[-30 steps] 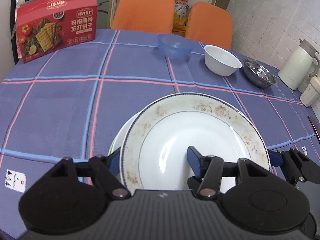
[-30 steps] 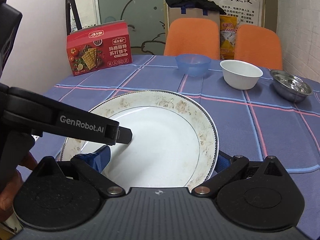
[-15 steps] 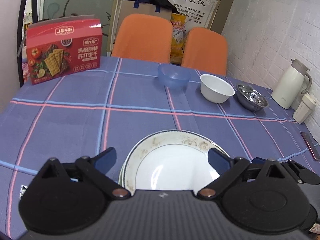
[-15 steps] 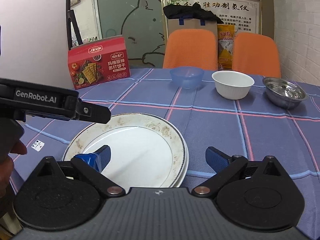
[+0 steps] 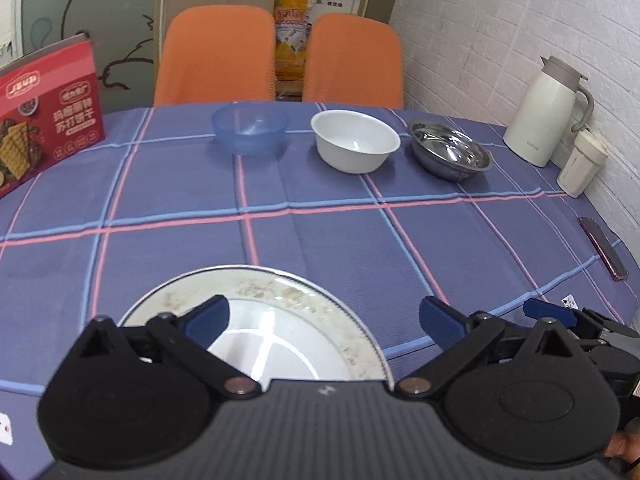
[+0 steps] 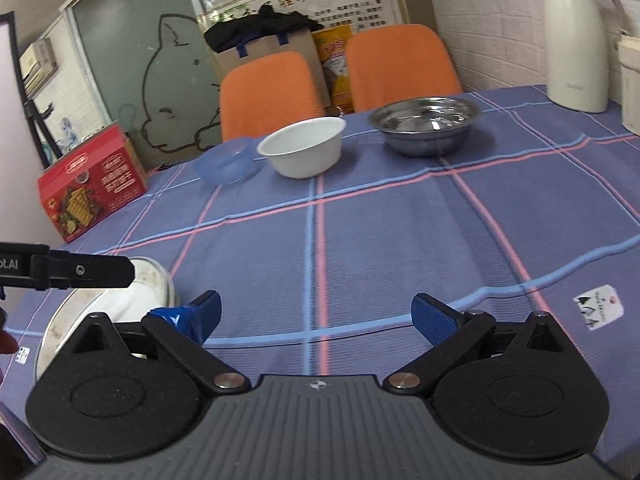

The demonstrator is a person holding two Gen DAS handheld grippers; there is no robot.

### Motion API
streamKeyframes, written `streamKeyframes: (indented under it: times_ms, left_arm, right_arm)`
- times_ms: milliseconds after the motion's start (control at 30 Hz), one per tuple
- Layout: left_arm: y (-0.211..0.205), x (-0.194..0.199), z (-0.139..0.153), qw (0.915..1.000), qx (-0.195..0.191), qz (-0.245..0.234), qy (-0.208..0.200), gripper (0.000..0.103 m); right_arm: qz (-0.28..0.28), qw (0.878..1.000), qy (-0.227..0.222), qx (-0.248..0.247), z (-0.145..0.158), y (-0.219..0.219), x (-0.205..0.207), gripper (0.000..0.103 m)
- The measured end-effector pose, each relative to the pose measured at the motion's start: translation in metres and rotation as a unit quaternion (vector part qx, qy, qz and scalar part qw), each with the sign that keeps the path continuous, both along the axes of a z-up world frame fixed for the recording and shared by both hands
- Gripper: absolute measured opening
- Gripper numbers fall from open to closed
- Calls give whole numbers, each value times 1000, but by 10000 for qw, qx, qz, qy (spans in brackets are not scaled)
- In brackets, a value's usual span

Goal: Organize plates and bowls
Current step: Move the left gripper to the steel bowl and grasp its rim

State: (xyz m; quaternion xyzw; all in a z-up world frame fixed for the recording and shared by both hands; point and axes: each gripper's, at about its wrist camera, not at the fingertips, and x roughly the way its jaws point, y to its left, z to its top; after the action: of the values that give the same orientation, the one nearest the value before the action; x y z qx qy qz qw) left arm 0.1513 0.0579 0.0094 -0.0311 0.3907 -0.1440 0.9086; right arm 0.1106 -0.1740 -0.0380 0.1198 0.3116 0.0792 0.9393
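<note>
A white plate with a floral rim lies on another plate at the table's near edge; in the right wrist view this plate stack shows at lower left. My left gripper hangs open above the stack, empty. My right gripper is open too, over bare cloth to the right of the plates. At the far side stand a blue plastic bowl, a white bowl and a steel bowl in a row.
A red cracker box stands at the far left. A cream thermos jug and a lidded cup sit at the right edge, with a phone nearer. Two orange chairs stand behind the table. A blue checked cloth covers the table.
Both grippers let go of the floral plate, now resting on the stack, and opened. They pulled back and up; the right one swung right toward the bowls.
</note>
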Motion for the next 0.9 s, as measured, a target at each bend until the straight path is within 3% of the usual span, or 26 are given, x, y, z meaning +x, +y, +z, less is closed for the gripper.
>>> streamKeyframes:
  times_ms: [233,500,600,733,900]
  left_arm:
    - [-78,53,0,9972,241,-686,161,100]
    - [-163,166,29,9924,462,-1042,-462,100]
    - [-189,216,33,9919,481,-1077,-477,100]
    - [-216,272,18,9908,640,-1166,-242,100]
    - [-230,310,-18,9894,790,-1197,213,100]
  right_arm:
    - [-456,9987,173,142,-14,-59,20,89]
    - [-677,9972,-159,-280,8,-118,87,89]
    - [-630,9970,-112,-432,12,-127,130,89]
    - [-493,9981,147,-339,6,-131,179,89]
    - [-381,9976,417,-390,-2,-129,217,89]
